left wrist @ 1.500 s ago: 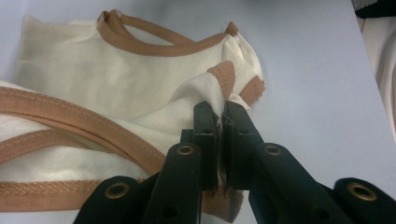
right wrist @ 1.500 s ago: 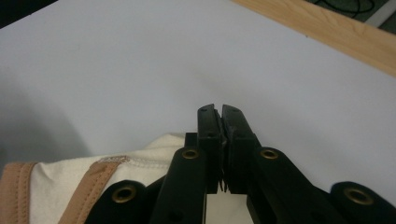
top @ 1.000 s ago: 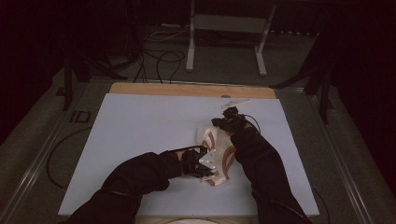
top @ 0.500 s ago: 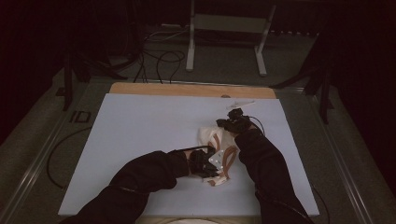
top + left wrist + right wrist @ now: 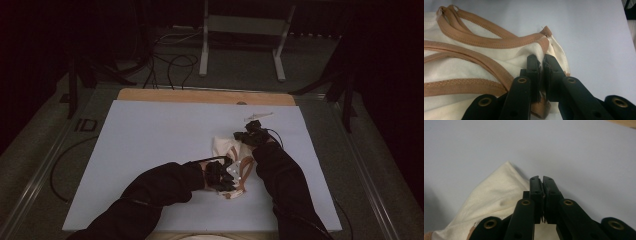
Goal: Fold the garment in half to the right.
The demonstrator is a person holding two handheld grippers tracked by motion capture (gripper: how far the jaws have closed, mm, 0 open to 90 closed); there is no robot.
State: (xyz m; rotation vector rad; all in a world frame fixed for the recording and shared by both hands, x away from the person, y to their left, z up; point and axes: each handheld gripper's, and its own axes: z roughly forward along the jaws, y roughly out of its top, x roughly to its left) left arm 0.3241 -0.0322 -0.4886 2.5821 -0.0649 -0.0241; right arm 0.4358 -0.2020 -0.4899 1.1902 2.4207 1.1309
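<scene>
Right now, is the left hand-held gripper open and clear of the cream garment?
No, the left hand-held gripper has its jaws closed on a fold of the cream garment, beside its tan trim.

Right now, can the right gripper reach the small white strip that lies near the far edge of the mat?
Probably yes. The white strip lies just beyond the right gripper, with bare mat between them, but its jaws are shut on the cream garment.

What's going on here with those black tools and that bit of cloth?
A person at a table is handling a small cream garment with tan trim, using a hand-held gripper in each hand. The left gripper is shut on the garment's trimmed edge. The right gripper is closed at the far edge, seemingly pinching cloth. The garment lies bunched on the pale table.
</scene>
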